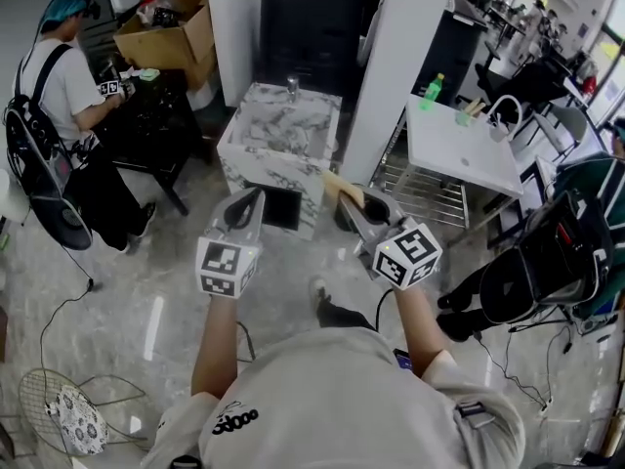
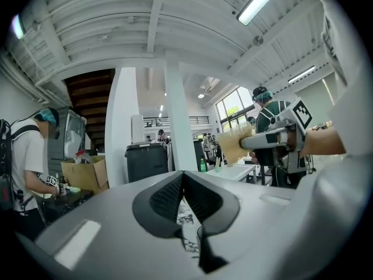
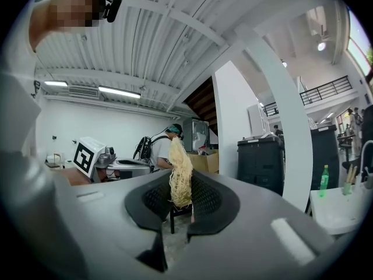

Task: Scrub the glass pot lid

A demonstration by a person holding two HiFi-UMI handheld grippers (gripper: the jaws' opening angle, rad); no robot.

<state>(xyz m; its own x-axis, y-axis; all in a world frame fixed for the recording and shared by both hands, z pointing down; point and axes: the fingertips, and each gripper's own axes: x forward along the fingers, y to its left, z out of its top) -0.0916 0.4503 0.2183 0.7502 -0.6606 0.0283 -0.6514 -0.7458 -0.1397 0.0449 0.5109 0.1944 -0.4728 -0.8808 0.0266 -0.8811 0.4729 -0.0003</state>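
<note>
No glass pot lid shows in any view. My right gripper (image 1: pixel 348 201) is shut on a pale yellow fibrous scrubber (image 1: pixel 342 186), which stands up between the pads (image 3: pixel 180 171) in the right gripper view. My left gripper (image 1: pixel 254 198) is shut with nothing between its jaws (image 2: pixel 182 182). Both are held up side by side, pointing toward a marble sink counter (image 1: pixel 281 137) with a tap (image 1: pixel 292 88). The left gripper view shows the right gripper (image 2: pixel 274 137) and its scrubber (image 2: pixel 233 146) off to the right.
A white table (image 1: pixel 459 149) with a green bottle (image 1: pixel 433 91) stands at the right, a white pillar (image 1: pixel 400 66) beside the sink. Behind is a black bin (image 1: pixel 312 27). A person (image 1: pixel 59 96) works at a dark table left, near a cardboard box (image 1: pixel 171 32). A wire fan guard (image 1: pixel 68 413) lies on the floor.
</note>
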